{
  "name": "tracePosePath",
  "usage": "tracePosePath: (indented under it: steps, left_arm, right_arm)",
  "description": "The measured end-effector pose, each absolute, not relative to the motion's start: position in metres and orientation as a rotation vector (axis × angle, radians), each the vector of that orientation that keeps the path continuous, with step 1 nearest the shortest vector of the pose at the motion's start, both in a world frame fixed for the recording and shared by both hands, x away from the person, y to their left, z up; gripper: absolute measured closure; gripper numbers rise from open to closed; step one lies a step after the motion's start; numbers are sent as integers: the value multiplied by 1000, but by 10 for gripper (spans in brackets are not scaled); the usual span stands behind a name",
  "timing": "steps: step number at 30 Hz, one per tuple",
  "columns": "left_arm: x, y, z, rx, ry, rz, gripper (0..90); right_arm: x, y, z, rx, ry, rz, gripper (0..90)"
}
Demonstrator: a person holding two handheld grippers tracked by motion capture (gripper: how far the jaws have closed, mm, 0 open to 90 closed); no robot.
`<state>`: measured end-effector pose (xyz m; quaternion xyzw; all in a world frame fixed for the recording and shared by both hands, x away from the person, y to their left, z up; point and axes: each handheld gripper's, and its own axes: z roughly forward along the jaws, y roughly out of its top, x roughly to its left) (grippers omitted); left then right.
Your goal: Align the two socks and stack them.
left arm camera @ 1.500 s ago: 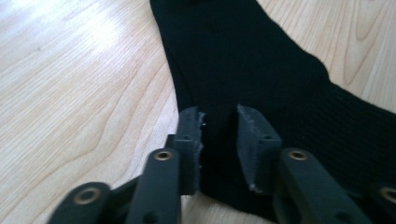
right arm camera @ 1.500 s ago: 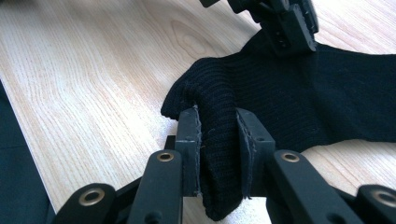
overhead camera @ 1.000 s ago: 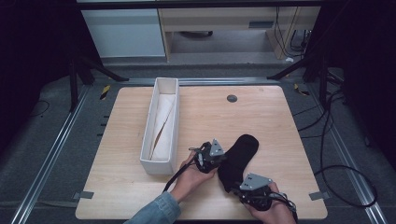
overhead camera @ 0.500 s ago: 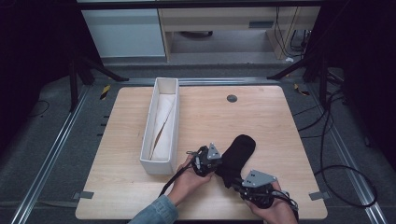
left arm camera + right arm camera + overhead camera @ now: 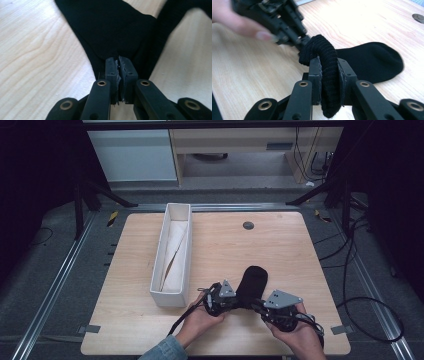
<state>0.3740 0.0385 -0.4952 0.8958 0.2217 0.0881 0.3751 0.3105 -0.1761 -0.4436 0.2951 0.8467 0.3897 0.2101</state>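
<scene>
The wooden surface [image 5: 280, 245] is seen from above. A long white box [image 5: 172, 255] is set on its left side. A black sock [image 5: 252, 282] is laid near the front edge. Its edge is pinched by the left claw [image 5: 119, 66], pressed tight. Its thick cuff is squeezed by the right claw [image 5: 329, 75].

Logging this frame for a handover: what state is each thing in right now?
Black sock: toe end flat on the table, cuff end lifted and pinched.
Left gripper: shut on the sock's edge.
Right gripper: shut on the bunched cuff.
White box: open-topped, pale sheet lying inside.
</scene>
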Motion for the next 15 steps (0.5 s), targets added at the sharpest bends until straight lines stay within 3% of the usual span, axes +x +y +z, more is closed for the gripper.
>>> tracePosePath:
  steps: [13,15]
  left_arm:
    - [356,47,-490,2281,558,181,852]
    - [356,49,-489,2272,565,193,809]
  right_arm:
    - [315,-168,-435,788,2374,1071,763]
    - [317,-167,-434,786,2383,1072,762]
